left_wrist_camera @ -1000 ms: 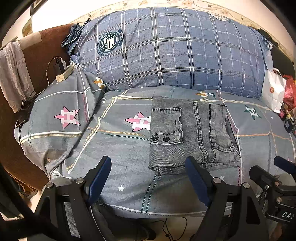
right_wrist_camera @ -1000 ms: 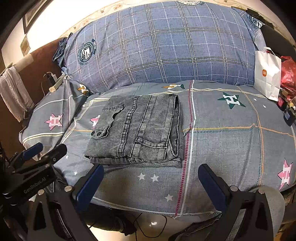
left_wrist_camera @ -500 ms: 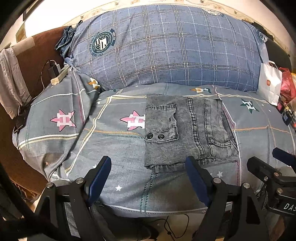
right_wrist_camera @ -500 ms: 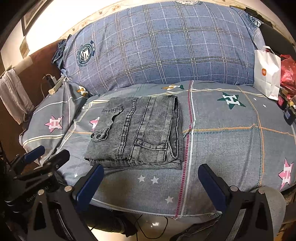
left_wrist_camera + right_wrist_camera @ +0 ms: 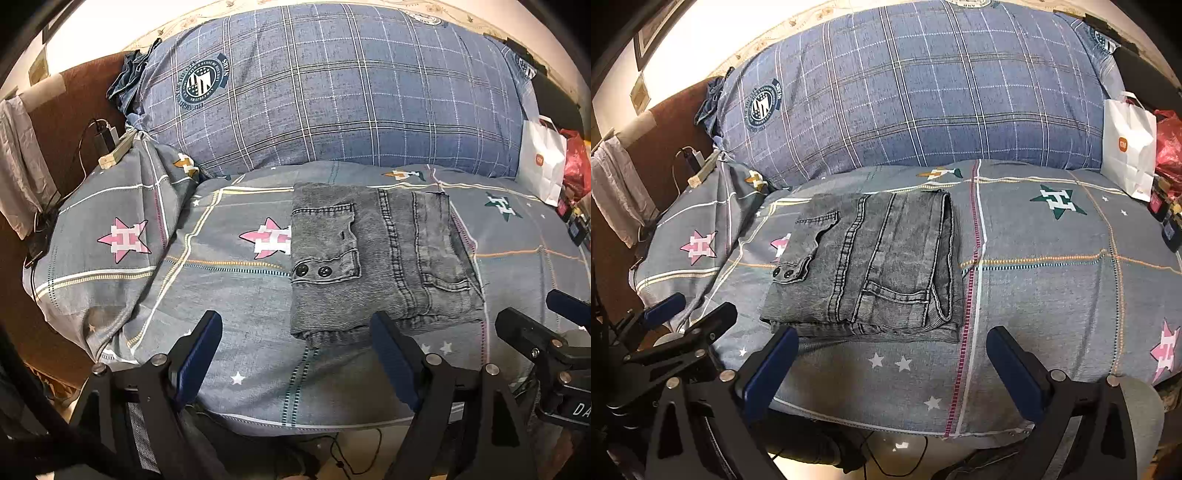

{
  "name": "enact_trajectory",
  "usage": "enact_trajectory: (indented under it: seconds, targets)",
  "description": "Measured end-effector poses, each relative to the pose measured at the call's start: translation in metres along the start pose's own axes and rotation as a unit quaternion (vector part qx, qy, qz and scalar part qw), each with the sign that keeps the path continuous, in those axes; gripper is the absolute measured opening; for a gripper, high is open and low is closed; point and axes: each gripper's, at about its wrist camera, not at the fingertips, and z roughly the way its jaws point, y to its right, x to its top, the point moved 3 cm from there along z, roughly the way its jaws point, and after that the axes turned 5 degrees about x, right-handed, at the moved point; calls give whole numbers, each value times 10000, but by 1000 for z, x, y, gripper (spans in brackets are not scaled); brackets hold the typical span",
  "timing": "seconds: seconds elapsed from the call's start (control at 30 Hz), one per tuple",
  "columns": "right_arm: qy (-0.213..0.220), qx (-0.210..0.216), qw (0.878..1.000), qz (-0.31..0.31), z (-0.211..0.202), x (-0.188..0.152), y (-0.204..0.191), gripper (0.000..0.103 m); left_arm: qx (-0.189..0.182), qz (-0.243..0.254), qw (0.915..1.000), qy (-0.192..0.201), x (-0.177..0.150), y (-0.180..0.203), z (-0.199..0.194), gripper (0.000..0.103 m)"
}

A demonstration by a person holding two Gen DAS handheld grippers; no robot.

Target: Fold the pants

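The grey denim pants (image 5: 373, 258) lie folded into a compact rectangle on the star-patterned bedsheet (image 5: 236, 291), with a buttoned flap pocket on top; they also show in the right wrist view (image 5: 871, 266). My left gripper (image 5: 295, 343) is open and empty, held off the bed's front edge just short of the pants. My right gripper (image 5: 890, 365) is open and empty, also back at the front edge. Each gripper appears at the side of the other's view, the right one (image 5: 554, 332) and the left one (image 5: 683, 325).
A big blue plaid pillow (image 5: 332, 92) fills the back of the bed. A white paper bag (image 5: 1128, 147) and red bag stand at the right. A brown headboard, charger cables (image 5: 99, 136) and a hanging cloth are at the left. Floor cables lie below the bed edge.
Both grippers have drawn slightly back and shifted, so the pants sit a little further off in both views. The pants have not moved on the bed.
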Motion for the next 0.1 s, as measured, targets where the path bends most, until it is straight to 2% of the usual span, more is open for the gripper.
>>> enact_trajectory:
  seconds: [0.1]
  targets:
    - [-55, 16, 10000, 29, 5, -1, 0, 103, -57, -35, 10000, 26, 0, -1, 4, 82]
